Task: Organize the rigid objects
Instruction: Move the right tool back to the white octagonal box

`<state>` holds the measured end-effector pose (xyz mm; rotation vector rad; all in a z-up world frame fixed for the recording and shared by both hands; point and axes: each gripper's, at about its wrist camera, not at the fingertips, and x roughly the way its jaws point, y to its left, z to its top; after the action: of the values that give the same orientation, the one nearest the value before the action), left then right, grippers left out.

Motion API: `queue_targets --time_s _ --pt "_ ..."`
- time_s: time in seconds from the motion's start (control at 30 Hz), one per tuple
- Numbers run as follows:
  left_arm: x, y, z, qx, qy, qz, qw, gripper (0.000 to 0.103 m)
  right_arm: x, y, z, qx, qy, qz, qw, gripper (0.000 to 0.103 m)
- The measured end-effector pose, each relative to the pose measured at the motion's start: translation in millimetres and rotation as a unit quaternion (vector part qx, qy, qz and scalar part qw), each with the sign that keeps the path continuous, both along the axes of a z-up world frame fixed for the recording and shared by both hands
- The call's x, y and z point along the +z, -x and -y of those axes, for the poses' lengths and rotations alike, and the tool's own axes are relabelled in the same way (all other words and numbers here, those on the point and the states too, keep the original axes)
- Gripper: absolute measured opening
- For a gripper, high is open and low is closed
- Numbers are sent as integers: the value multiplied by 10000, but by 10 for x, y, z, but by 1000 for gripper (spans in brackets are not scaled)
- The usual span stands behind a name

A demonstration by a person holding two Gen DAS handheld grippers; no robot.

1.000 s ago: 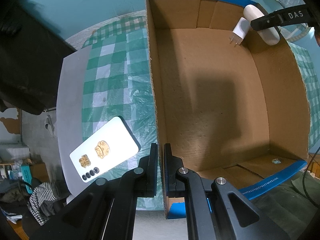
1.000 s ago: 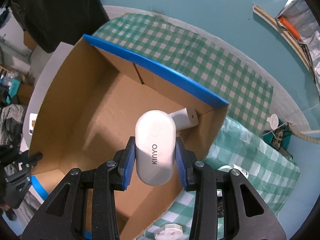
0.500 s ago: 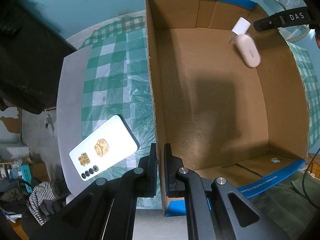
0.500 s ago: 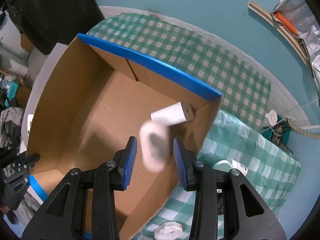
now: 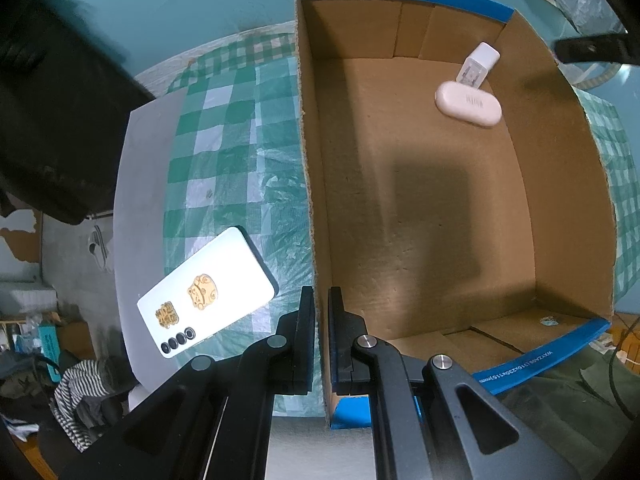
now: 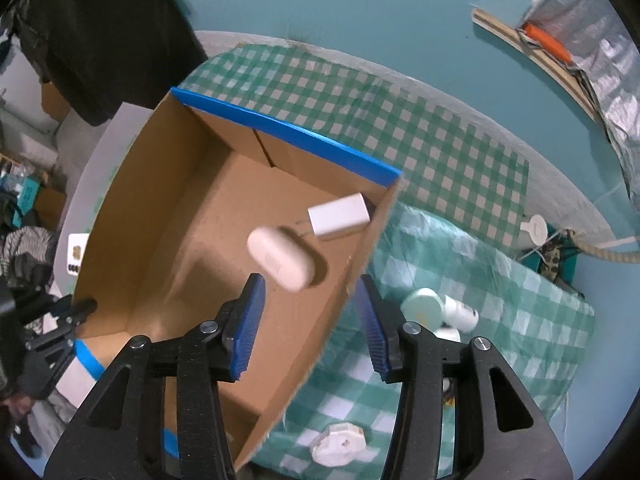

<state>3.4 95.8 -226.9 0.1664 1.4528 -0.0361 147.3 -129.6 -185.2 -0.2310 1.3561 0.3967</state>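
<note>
A second ago the right gripper (image 6: 310,322) clasped the white pill-shaped plastic case (image 6: 282,258); now its blue-padded fingers stand wide and empty, and the case lies on the floor of the brown cardboard box (image 5: 404,216), upper right in the left wrist view, touching the white plug-in charger (image 5: 480,63). The left gripper (image 5: 318,340) still pinches the box wall. One item is stowed; the white phone (image 5: 206,298), lower left, remains outside.

Right gripper (image 6: 310,320) hangs over the cardboard box (image 6: 168,184), blue-padded jaws spread wide and empty, straddling the box's right wall. White pill-shaped case (image 6: 280,258) lies inside beside a white plug adapter (image 6: 338,215) at the far right corner. Small white containers (image 6: 440,312) sit on the green checked cloth (image 6: 460,168) to the right.
</note>
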Motion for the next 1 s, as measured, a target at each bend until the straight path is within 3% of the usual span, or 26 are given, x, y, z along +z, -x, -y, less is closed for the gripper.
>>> queue_targets --time_s 0.33,0.6,0.77,1.0 --pt "3 -8 -11 -9 8 11 10000 5 191 247 441 -479 3 12 9989 49" --pt "0 -10 -3 -23 5 -1 10000 5 161 460 772 -922 87 -116 9956 53" --pt "-14 3 7 -47 1 -23 10000 5 -29 661 989 -1250 31 -384 9914 57" --pt "-51 21 -13 -38 21 -73 10000 5 -532 940 1242 -1860 -121 -940 9780 57"
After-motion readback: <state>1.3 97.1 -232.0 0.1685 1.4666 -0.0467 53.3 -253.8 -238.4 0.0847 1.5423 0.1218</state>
